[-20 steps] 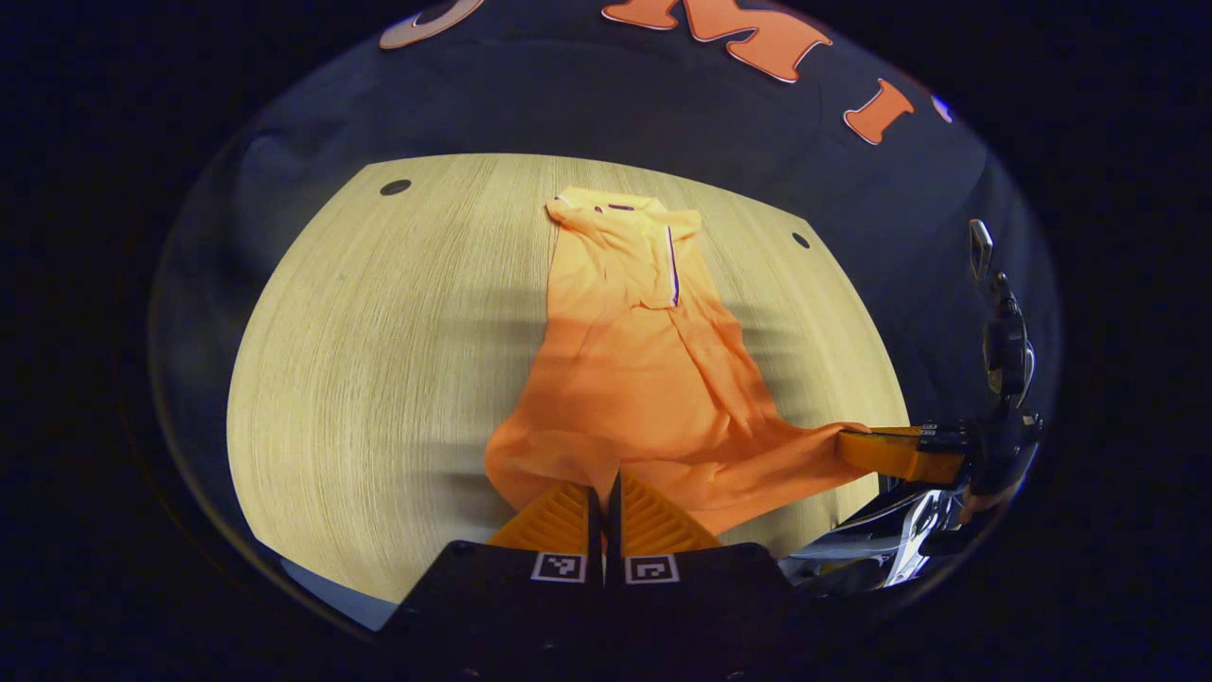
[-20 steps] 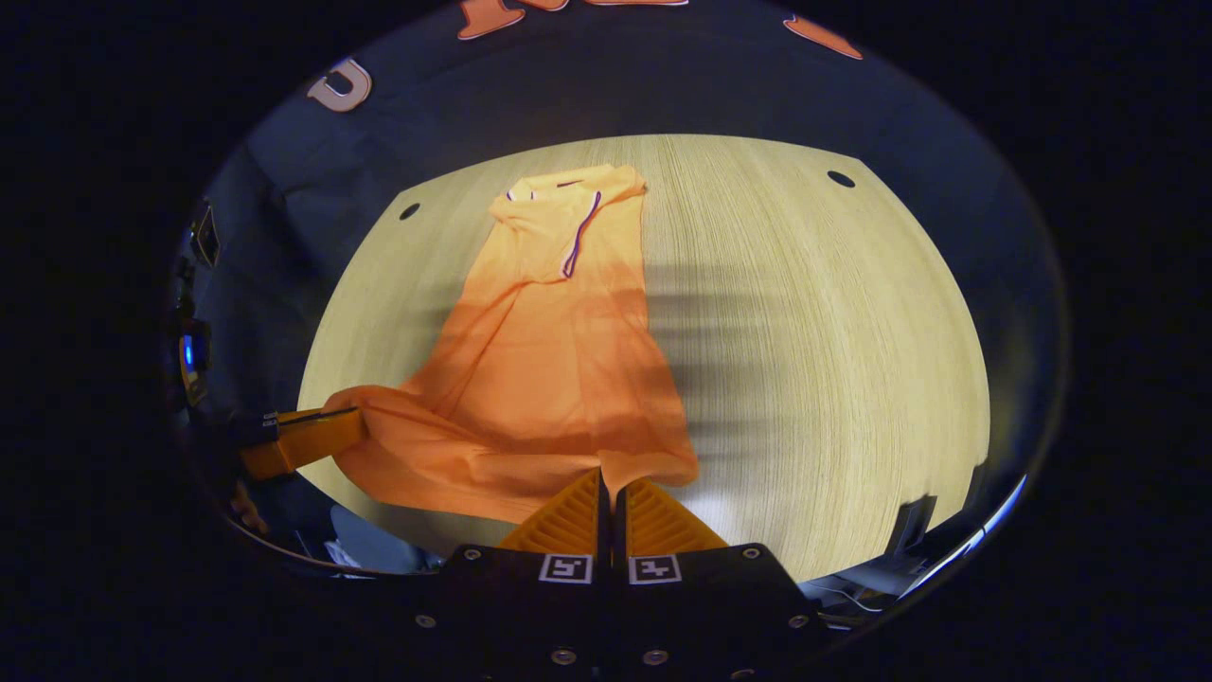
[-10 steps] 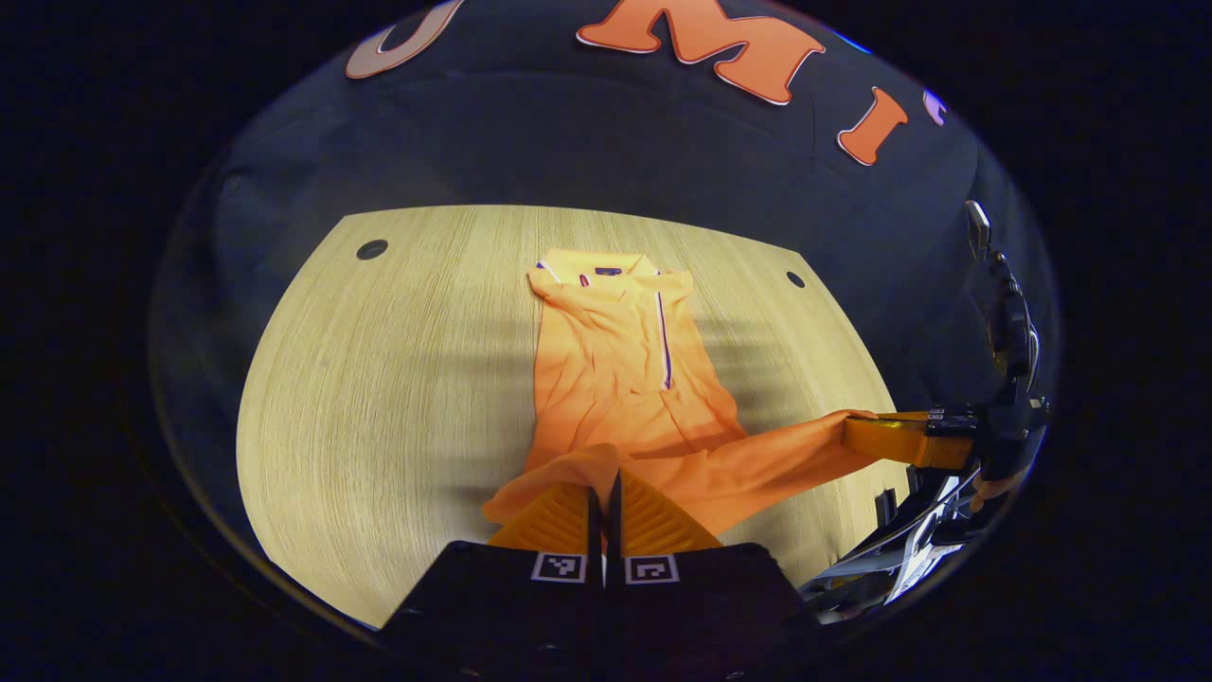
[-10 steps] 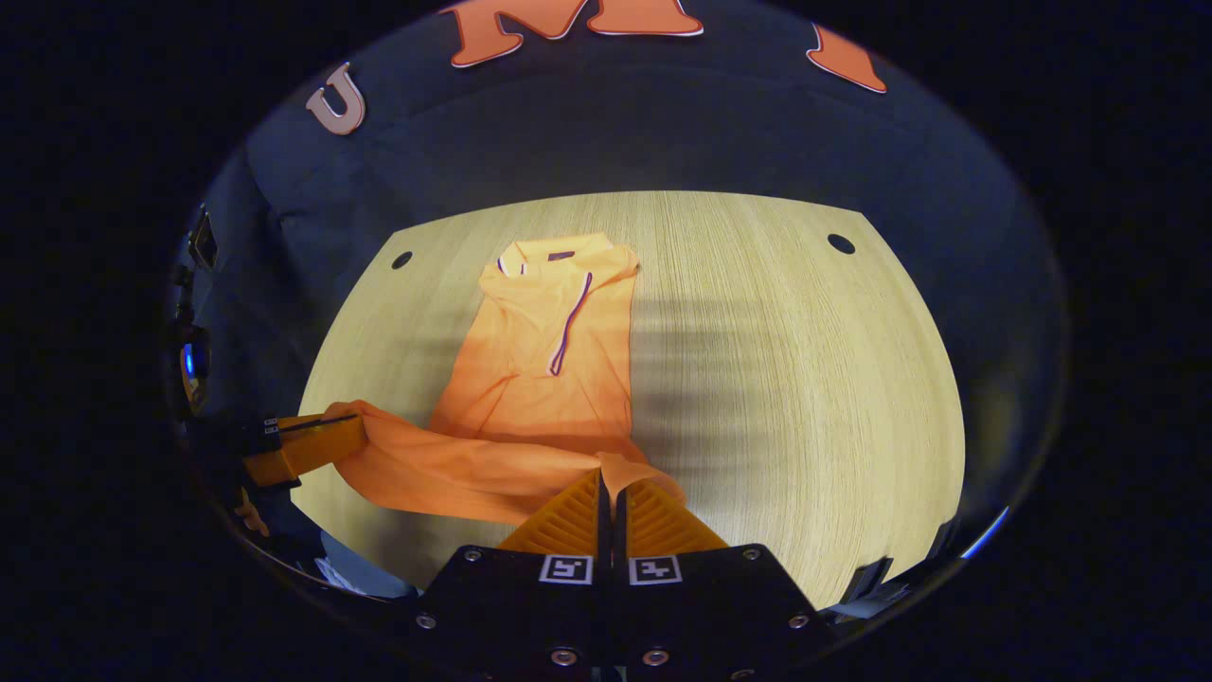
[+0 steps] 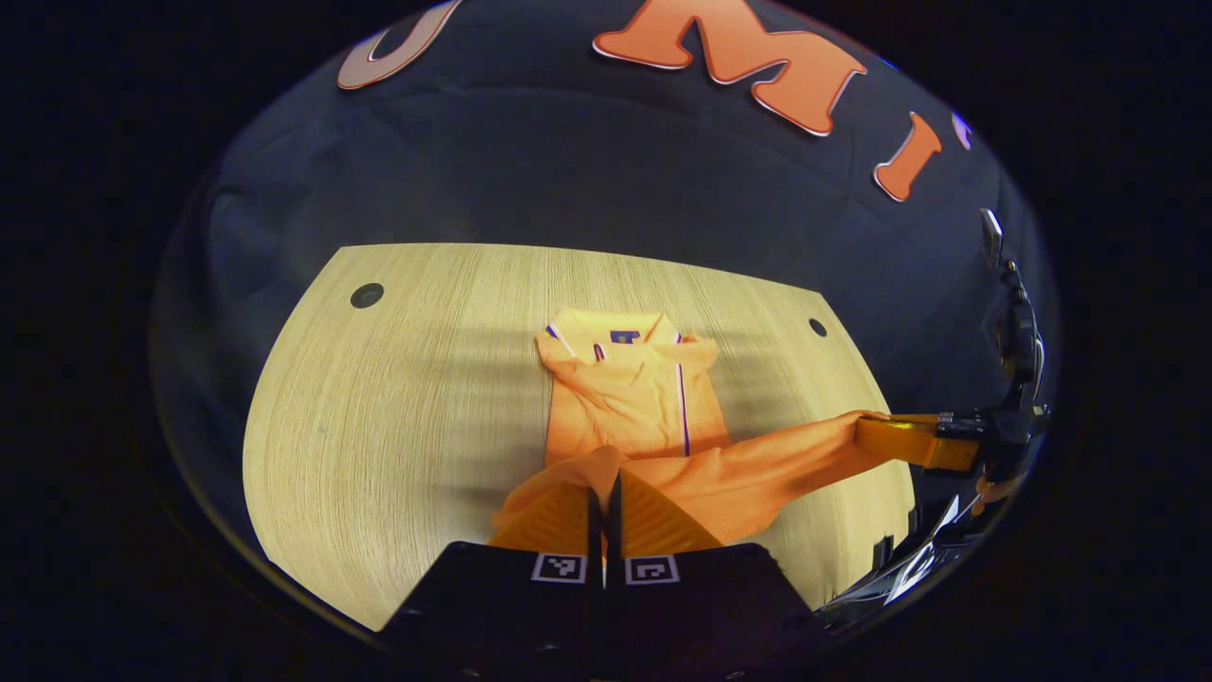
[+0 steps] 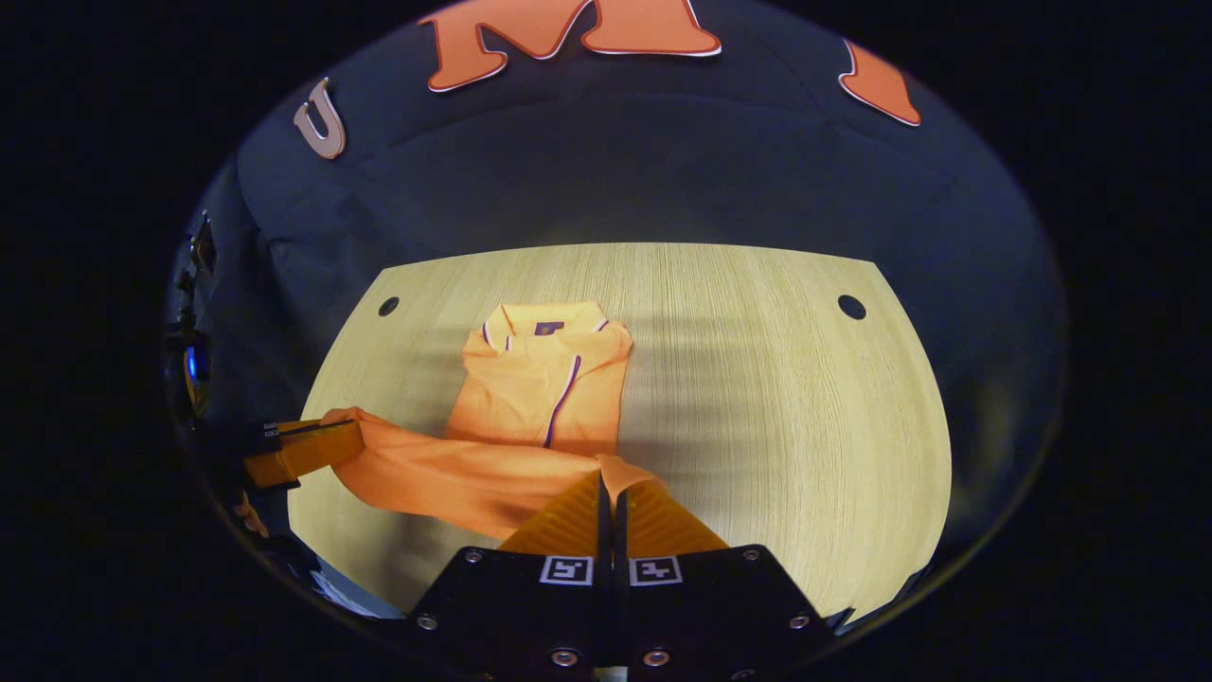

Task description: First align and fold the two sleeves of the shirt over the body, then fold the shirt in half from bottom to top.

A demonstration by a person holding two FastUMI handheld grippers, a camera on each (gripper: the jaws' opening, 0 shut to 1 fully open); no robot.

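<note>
hem lifted over a polo on a wooden table

a pale wooden table [image 5: 379, 398] with dark round holes near its far corners stands before the black cloth wall of the booth. on it lies an orange shirt [image 5: 630, 398], a polo with a collar [image 5: 611, 332] at the far end and a dark-edged placket [image 5: 682, 407] running down from it toward the camera. the upper body of the shirt lies flat on the wood, narrow, with no sleeve spread to either side.

the near end of the shirt is raised off the table as a band of cloth stretched between the two grippers. in the left gripper view the left gripper [image 5: 603, 488] sits at the bottom middle with its fingers pressed together on one corner of the hem, cloth bunching over the tips. far off at the right edge of that view the right gripper [image 5: 866, 431] pinches the other corner, the cloth pulled taut to it.

the right gripper view shows the same from the other side: the right gripper [image 6: 611, 483] is clenched on the hem at the bottom middle, the shirt [image 6: 540, 388] lies beyond it, and the left gripper [image 6: 331, 431] is at the left edge with cloth running into it. the raised band hangs over the lower part of the placket, while the collar is uncovered.
</note>
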